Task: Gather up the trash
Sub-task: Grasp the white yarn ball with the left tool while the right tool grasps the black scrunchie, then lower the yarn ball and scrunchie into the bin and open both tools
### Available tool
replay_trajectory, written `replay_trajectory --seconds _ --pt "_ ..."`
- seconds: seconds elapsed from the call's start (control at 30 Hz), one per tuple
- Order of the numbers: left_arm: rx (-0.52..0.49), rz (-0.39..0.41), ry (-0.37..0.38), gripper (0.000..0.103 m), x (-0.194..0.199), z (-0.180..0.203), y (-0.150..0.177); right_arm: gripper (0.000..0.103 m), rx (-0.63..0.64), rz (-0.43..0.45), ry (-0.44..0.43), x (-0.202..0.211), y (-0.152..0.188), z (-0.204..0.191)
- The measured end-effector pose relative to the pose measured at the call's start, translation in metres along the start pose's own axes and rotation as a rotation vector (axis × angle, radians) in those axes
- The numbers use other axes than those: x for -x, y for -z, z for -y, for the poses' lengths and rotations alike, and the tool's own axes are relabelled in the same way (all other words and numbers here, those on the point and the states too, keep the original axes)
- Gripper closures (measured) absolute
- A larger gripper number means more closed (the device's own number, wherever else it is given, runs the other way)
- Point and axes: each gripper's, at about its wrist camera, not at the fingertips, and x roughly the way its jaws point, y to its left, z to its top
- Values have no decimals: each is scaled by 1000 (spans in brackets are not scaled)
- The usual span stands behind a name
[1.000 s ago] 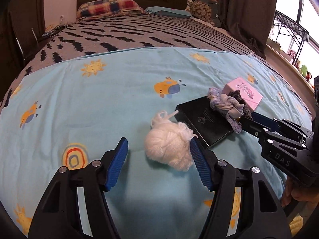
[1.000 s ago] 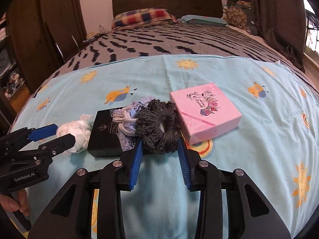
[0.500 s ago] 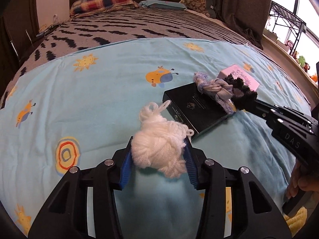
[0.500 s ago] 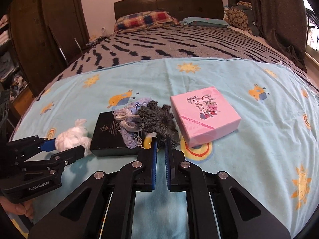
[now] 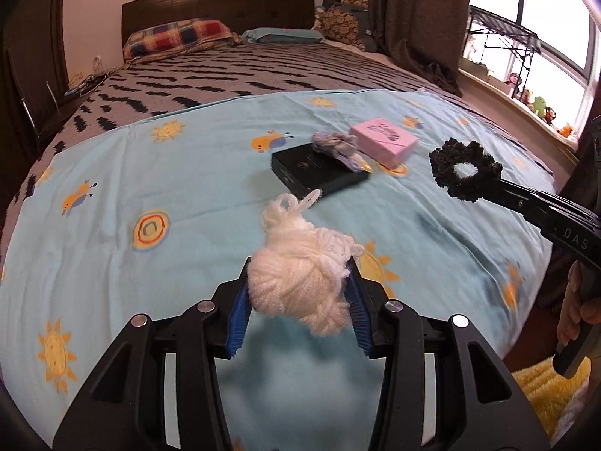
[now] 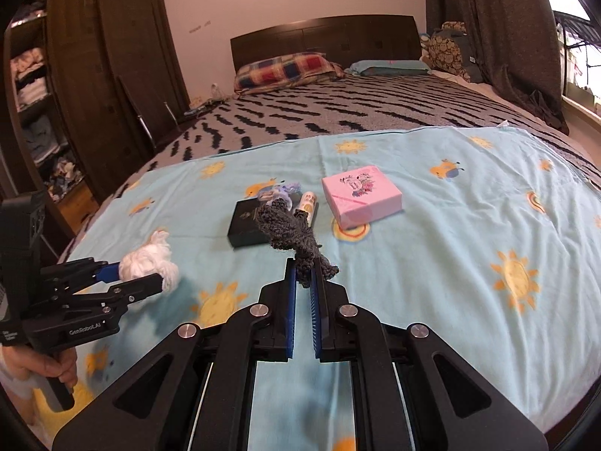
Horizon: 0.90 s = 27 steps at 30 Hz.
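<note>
My left gripper (image 5: pixel 298 285) is shut on a white yarn ball (image 5: pixel 300 282) and holds it above the blue sheet; both also show in the right wrist view, gripper (image 6: pixel 142 276), ball (image 6: pixel 148 261). My right gripper (image 6: pixel 304 268) is shut on a dark grey knitted scrunchie (image 6: pixel 289 233), lifted off the bed; it shows at the right of the left wrist view (image 5: pixel 465 174). On the bed lie a black box (image 6: pixel 248 225), a blue-purple yarn tangle (image 6: pixel 280 191), a small tube (image 6: pixel 308 205) and a pink box (image 6: pixel 362 195).
The light blue sheet (image 6: pixel 450 248) with sun prints covers the near half of the bed. A striped blanket (image 6: pixel 357 109) and pillows (image 6: pixel 289 69) lie beyond. A dark wardrobe (image 6: pixel 105 75) stands left. A window sill (image 5: pixel 526 86) is right. Something yellow (image 5: pixel 544 394) lies below the bed edge.
Both grippers closed on their items and lifted away from the bed: the left with the white yarn ball, the right with the dark scrunchie. A small tube where the scrunchie lay is now uncovered.
</note>
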Motion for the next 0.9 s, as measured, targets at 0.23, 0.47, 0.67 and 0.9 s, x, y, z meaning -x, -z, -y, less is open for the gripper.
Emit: replay_trajectory --seconds 0.23,0.47,0.67,0.9 --pt "-36 53 2 60 49 28 44 95 -12 -23 20 53 48 -5" --pt "-47 61 61 60 82 48 94 95 -19 -46 15 85 100 -15" --pt "-63 19 112 60 90 63 138 95 -5 -98 8 97 144 -28" --pt "-99 -74 167 60 73 81 176 95 -57 -194 -6 92 191 -27"
